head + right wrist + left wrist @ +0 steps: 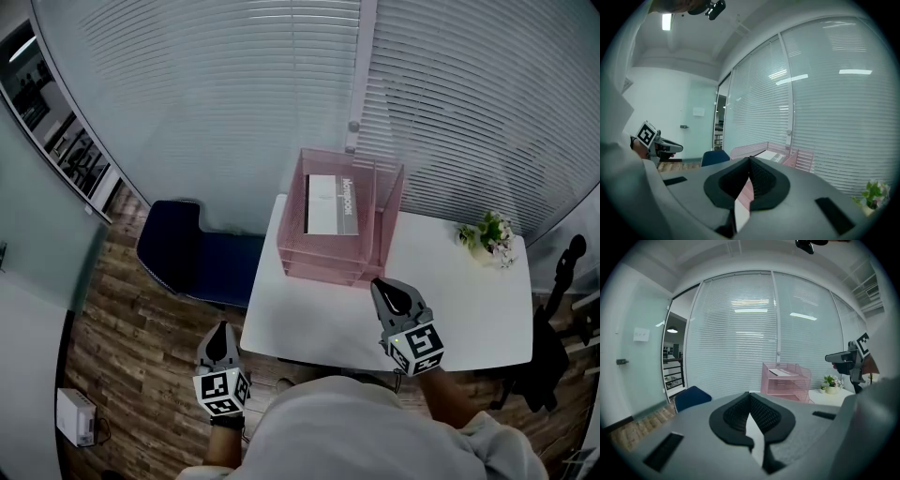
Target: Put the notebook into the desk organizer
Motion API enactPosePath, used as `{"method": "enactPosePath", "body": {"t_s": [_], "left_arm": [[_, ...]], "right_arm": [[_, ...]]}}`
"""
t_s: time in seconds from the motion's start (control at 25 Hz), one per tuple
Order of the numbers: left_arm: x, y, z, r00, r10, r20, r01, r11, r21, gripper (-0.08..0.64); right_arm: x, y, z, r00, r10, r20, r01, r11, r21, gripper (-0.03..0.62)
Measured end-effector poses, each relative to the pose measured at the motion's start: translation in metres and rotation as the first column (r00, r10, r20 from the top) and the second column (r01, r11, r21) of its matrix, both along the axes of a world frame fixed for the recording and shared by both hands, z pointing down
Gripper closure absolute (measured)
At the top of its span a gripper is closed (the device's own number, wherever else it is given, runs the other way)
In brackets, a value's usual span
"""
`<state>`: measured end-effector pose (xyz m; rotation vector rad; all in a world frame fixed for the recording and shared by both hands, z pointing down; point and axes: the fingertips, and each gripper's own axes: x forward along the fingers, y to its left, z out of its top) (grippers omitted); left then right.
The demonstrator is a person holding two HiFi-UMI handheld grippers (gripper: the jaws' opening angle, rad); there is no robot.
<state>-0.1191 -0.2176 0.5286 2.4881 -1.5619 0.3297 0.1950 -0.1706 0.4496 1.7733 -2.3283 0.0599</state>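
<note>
My left claw [221, 330] clenched, empty, 7 o'clock from desk organizer [323, 267]. My right claw [382, 284] clenched, empty, 5 o'clock. notebook [331, 204] lies in top tray.

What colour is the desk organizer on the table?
Pink, a see-through mesh; the desk organizer shows best in the head view.

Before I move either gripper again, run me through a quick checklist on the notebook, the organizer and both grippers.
1. White notebook in the top tray of the pink mesh desk organizer: ok.
2. Notebook lying flat inside the tray: ok.
3. Left gripper shut, nothing between its jaws: ok.
4. Right gripper shut, empty, apart from the organizer: ok.
5. Organizer upright on the white table: ok.
6. Small potted plant away from both grippers: ok.
</note>
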Motion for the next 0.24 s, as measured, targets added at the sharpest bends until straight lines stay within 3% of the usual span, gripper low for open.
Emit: {"method": "enactPosePath", "body": {"t_s": [0.24], "left_arm": [[0.0018,0.0023,0.0007,1.000,0.001,0.001,-0.001,1.000,0.001,0.552]], "right_arm": [[0.0020,0.0021,0.0004,1.000,-0.003,-0.003,0.003,1.000,0.000,0.577]]}}
